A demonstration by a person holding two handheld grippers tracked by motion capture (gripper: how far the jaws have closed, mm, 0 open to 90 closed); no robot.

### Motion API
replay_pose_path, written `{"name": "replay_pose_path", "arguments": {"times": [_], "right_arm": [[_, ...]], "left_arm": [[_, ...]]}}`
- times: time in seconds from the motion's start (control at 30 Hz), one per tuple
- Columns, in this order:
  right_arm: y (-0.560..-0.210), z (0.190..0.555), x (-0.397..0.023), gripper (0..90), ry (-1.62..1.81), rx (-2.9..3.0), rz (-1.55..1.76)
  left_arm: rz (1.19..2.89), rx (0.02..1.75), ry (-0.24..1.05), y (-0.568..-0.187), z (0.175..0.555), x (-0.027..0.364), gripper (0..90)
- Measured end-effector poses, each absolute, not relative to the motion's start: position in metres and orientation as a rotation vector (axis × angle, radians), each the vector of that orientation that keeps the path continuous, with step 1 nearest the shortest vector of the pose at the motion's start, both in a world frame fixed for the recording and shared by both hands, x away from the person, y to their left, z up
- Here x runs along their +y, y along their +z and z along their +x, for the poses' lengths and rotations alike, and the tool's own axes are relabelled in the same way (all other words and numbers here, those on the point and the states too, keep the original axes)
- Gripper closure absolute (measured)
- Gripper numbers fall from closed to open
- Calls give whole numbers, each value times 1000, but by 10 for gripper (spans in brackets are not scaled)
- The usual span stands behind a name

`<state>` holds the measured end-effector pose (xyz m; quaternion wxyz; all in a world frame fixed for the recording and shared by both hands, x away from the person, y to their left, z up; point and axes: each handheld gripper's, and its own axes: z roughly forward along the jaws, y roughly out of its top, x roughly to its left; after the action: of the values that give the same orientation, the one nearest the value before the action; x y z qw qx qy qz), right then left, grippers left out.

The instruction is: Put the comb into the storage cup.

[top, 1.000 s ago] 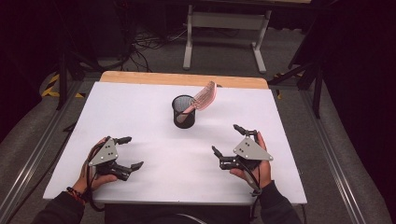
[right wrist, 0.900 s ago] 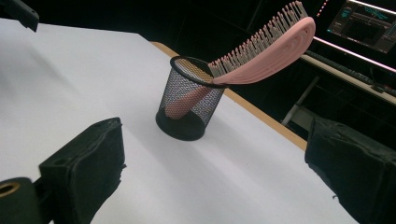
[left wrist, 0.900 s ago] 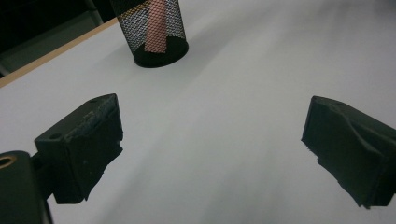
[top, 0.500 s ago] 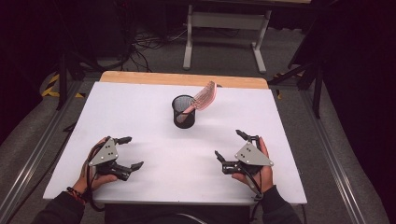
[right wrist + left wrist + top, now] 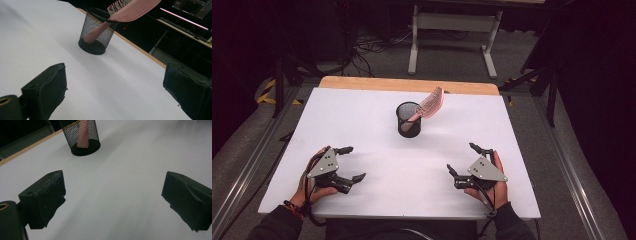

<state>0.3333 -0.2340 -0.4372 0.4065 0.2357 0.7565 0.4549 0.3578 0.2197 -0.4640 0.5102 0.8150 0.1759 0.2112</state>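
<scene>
The tabletop (image 5: 362,125) is big, white and flat, with a strip of light wood along its far edge. Around it the room is dark. The floor is grey, and a pale metal frame (image 5: 452,35) stands on it past the far edge. Some cables lie on the floor there too.

A black mesh cup (image 5: 409,119) stands upright on the tabletop, ahead of both pairs of jaws and between them. A pink hairbrush (image 5: 428,106) sits in the cup with its handle down, and its bristle head leans out over the rim.

The left gripper (image 5: 348,164) rests near the front edge, jaws spread wide and holding nothing. The right gripper (image 5: 464,159) is the same, well apart from it. Only bare white tabletop lies between the jaws and the cup.
</scene>
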Motion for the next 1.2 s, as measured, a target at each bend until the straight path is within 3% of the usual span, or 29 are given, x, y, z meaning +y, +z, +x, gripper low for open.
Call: {"name": "replay_pose_path", "arguments": {"times": [1.2], "right_arm": [[-458, 329, -279, 44, 1217, 1909, 757]], "left_arm": [[1951, 434, 509, -463, 361, 220, 53]]}}
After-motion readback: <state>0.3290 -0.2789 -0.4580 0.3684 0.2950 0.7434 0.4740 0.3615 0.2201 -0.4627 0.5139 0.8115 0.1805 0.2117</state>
